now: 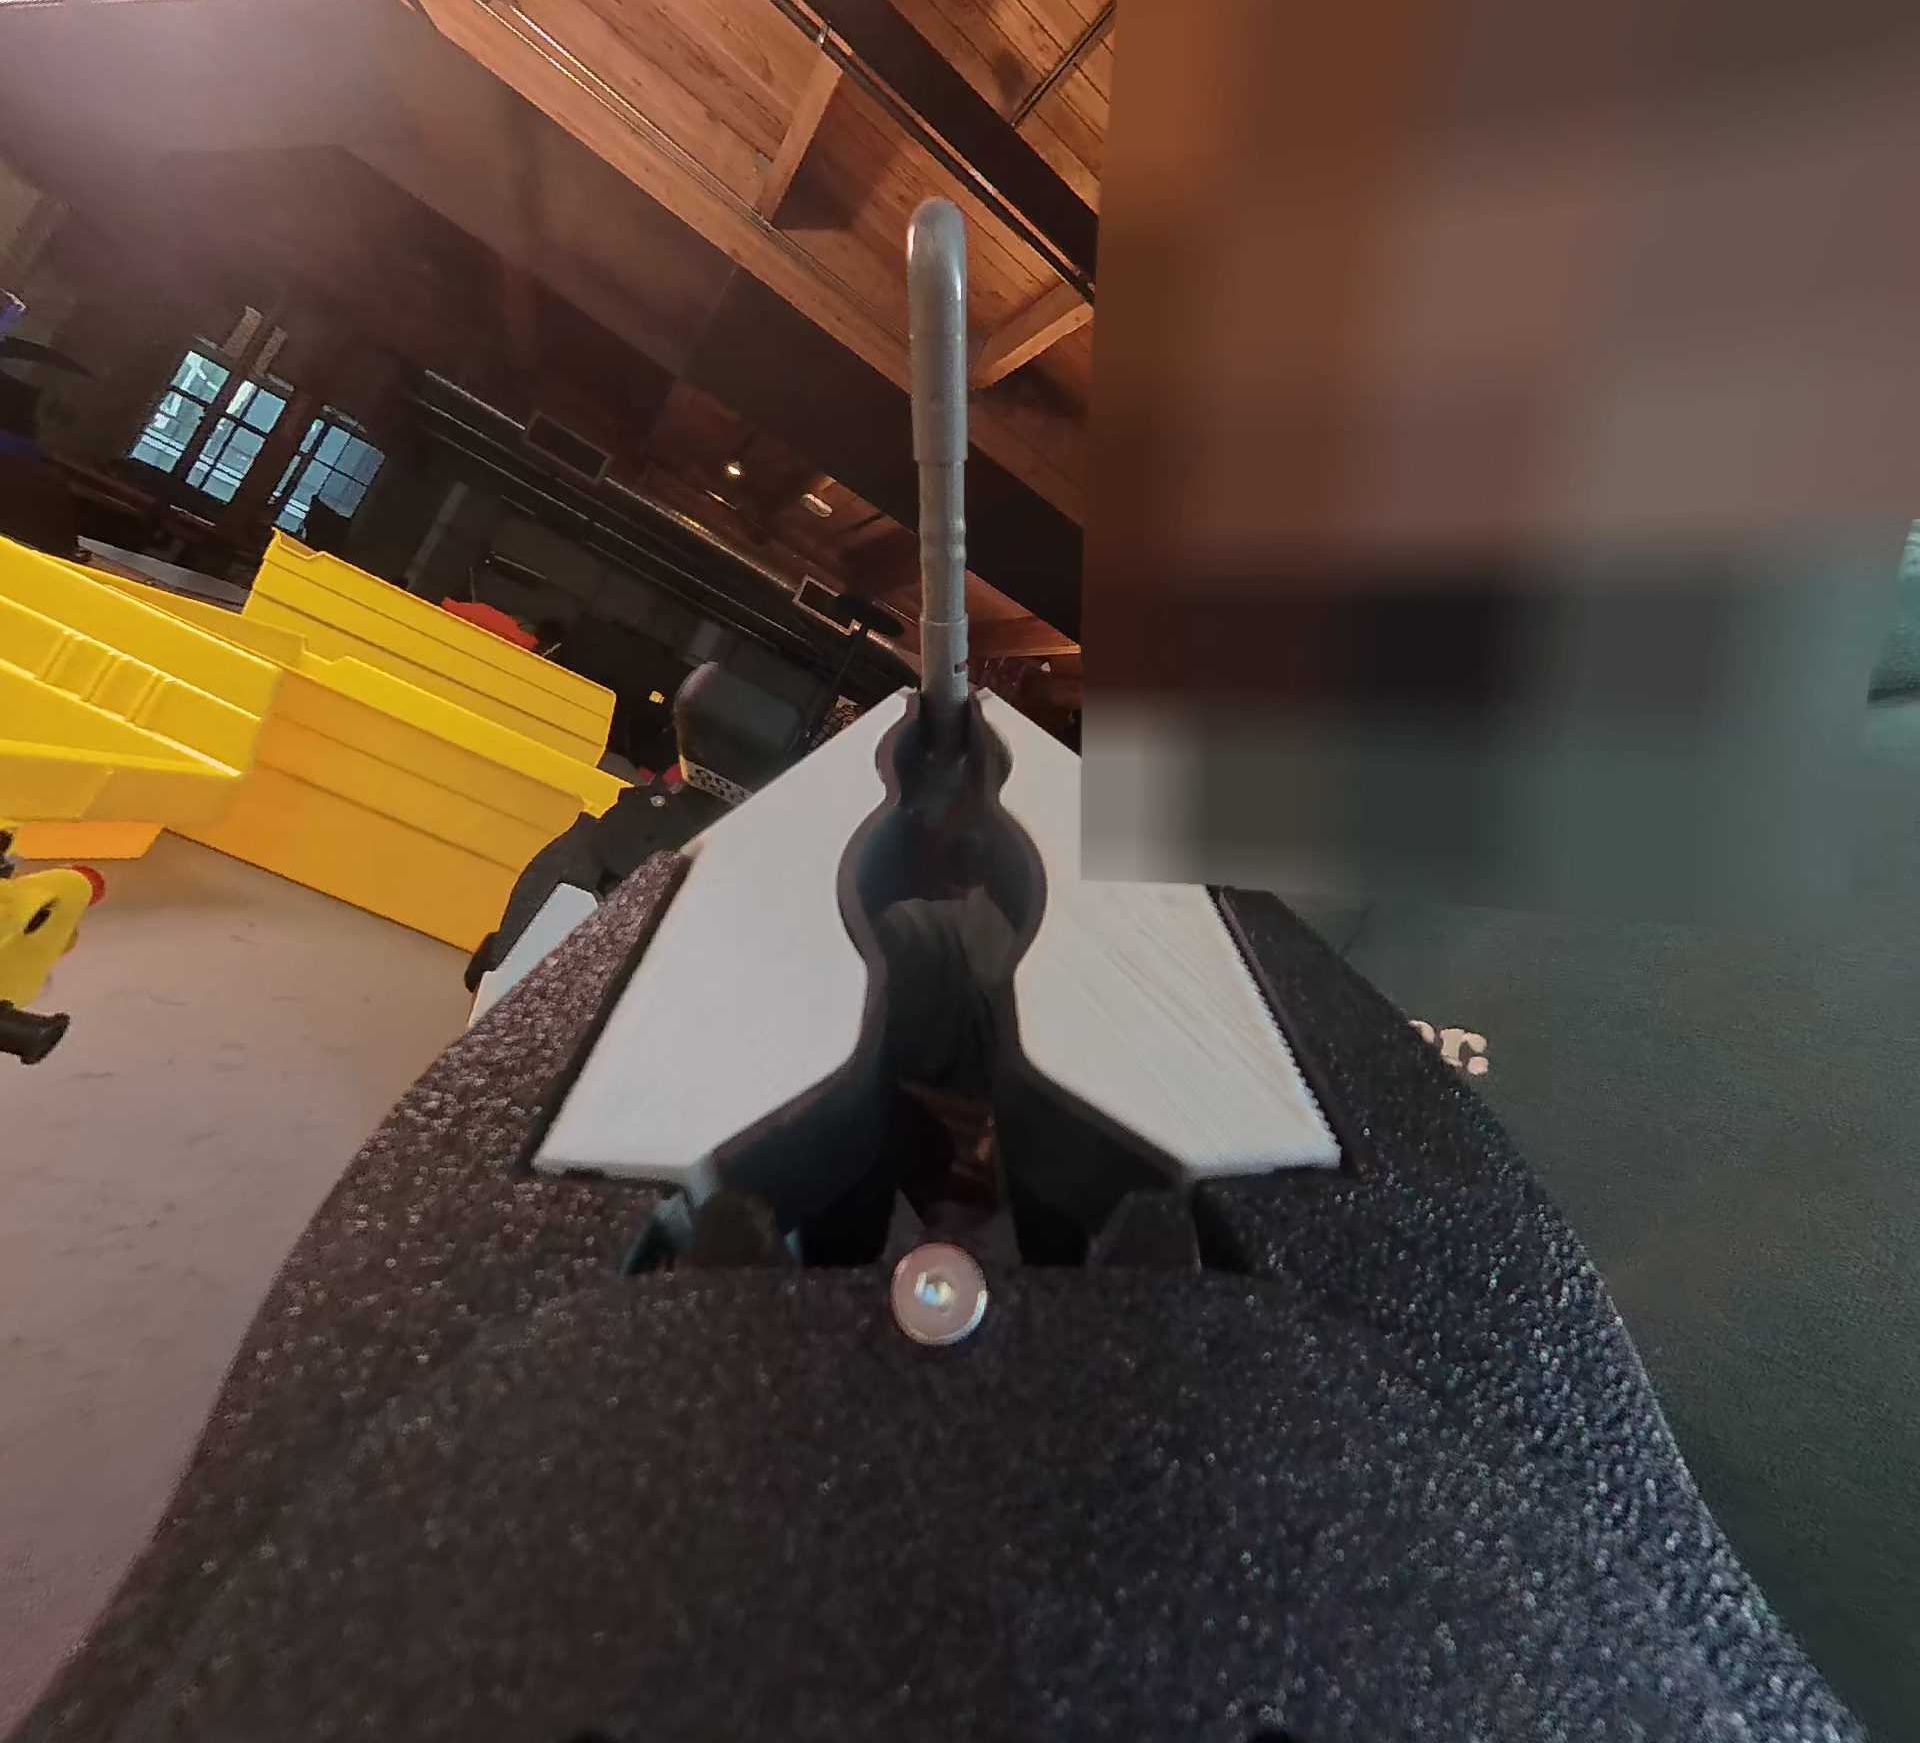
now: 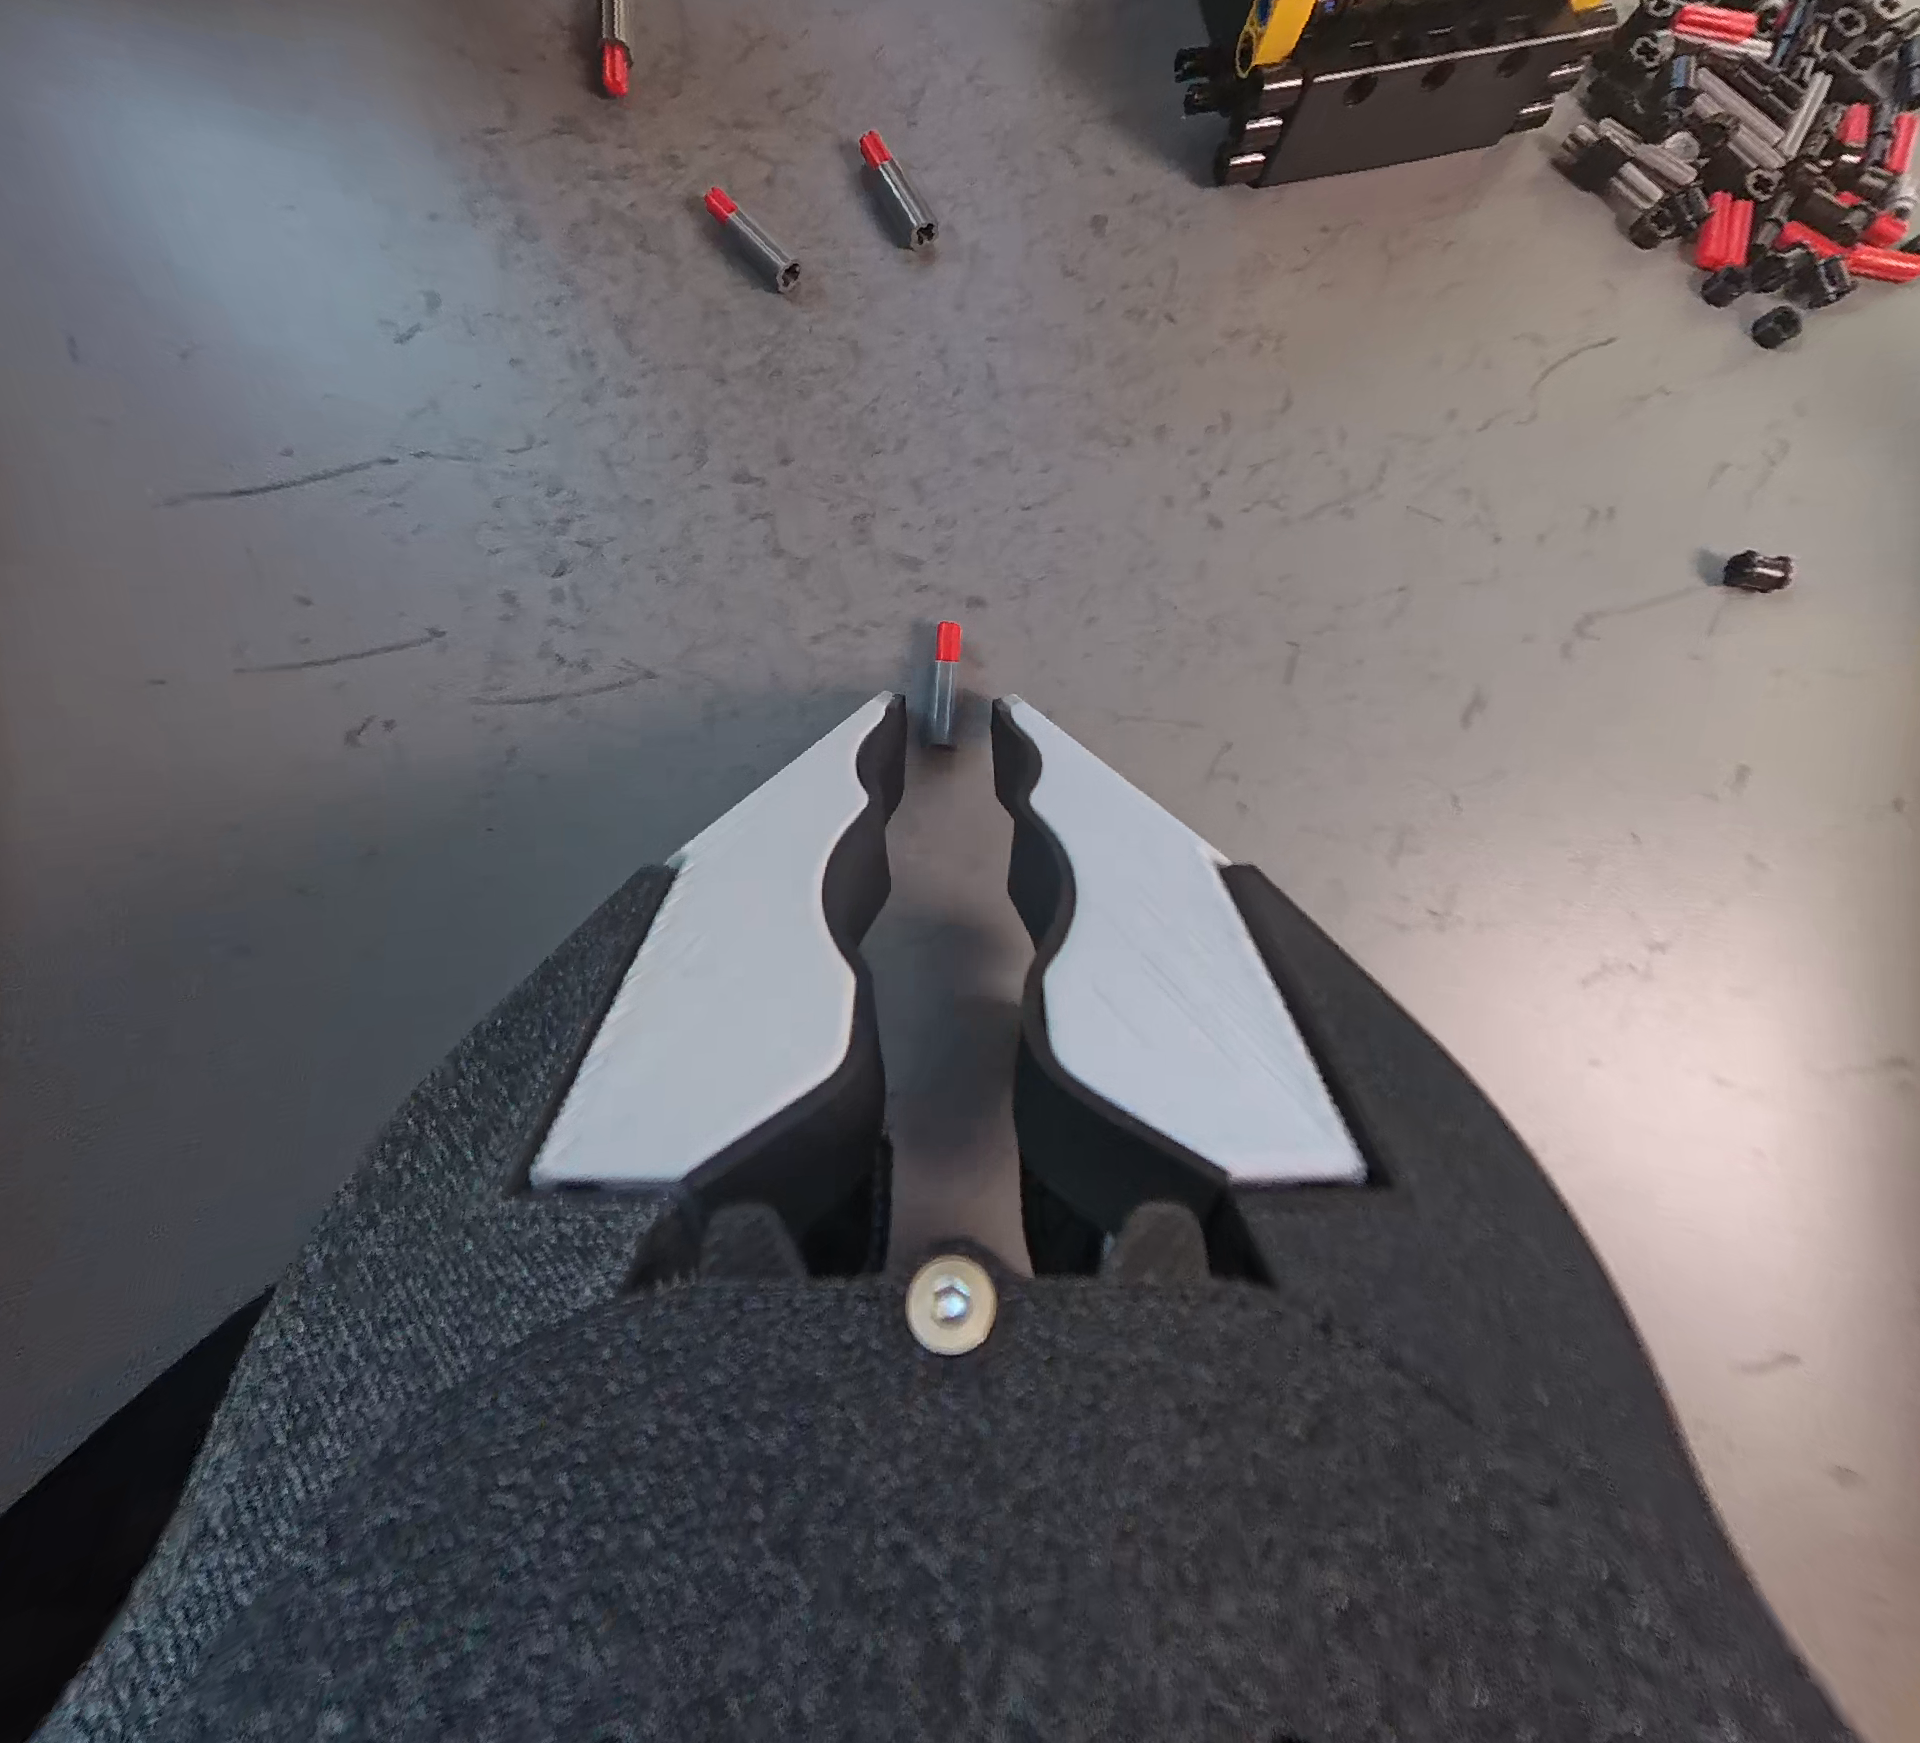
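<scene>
- Wooden ceiling boards and beams (image 1: 665, 31) are seen overhead in the left wrist view, with dark paned windows (image 1: 260, 446) toward nine o'clock; a large smeared patch covers the upper right.
- Below, a scuffed grey tabletop (image 2: 1143, 498) is spread across the whole right wrist view.
- Yellow bins (image 1: 395, 737) are stacked on that surface at nine o'clock in the left wrist view.
- A yellow and black brick-built model (image 2: 1403, 10) is stood at one o'clock in the right wrist view.
- Just beside it, at two o'clock, a heap of small black, grey and red pieces (image 2: 1787, 114) is piled; one stray black piece (image 2: 1758, 571) is lain well apart at three o'clock.
- The left gripper (image 1: 940, 717) is pressed together on a slim grey ridged rod (image 1: 940, 446), which is pinched at its lower end and is pointed up toward twelve o'clock, its top bent into a hook.
- The right gripper (image 2: 943, 706) is spread slightly, its tips held either side of a short grey pin with a red end (image 2: 943, 691); whether the pin is touched by either fingertip cannot be told.
- Three similar red-ended grey pins are lain on the tabletop: one (image 2: 611, 31) at eleven o'clock, and two more (image 2: 752, 241) (image 2: 898, 189) nearer twelve o'clock, all apart from one another.
</scene>
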`<state>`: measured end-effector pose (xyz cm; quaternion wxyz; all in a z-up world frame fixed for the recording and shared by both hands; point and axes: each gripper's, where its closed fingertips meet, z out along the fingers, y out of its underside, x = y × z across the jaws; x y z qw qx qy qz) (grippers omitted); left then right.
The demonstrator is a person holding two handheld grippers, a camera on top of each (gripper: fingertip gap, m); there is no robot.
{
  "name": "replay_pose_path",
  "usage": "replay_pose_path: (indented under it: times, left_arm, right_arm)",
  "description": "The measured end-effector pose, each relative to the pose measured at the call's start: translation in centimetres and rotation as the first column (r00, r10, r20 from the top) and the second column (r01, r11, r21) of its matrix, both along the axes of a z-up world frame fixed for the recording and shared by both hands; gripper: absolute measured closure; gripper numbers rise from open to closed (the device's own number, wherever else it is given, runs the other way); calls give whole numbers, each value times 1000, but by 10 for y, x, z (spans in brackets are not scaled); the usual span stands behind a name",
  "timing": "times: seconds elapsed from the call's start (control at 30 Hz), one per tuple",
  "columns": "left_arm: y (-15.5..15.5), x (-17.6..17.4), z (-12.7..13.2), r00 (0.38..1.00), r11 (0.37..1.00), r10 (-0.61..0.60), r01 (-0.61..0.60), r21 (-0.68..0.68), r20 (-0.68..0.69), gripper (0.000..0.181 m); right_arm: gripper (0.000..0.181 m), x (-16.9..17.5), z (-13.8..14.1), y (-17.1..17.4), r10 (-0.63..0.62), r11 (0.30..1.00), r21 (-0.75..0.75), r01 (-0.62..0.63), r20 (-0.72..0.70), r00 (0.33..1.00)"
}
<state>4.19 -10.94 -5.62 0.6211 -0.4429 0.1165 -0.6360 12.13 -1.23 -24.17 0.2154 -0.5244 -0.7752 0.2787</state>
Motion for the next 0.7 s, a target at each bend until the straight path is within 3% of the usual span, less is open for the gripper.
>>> replay_pose_path:
  times: [0.3,0.47,0.53,0.7]
  left_arm:
    - [4,3,-5,999,1000,13,-14,-21,-31,175]
    - [20,12,-27,979,991,71,-92,-102,-192,174]
    - [27,20,-44,941,981,98,-147,-130,-324,175]
    - [39,38,-84,774,952,108,-262,-161,-624,175]
  right_arm:
    - [169,0,-1,2,-103,994,-39,105,49,993]
    - [175,-1,0,-2,-64,997,35,64,4,998]
    - [175,-1,0,-2,-47,997,59,48,-17,999]
    - [175,-1,6,-6,27,991,131,-15,-93,995]
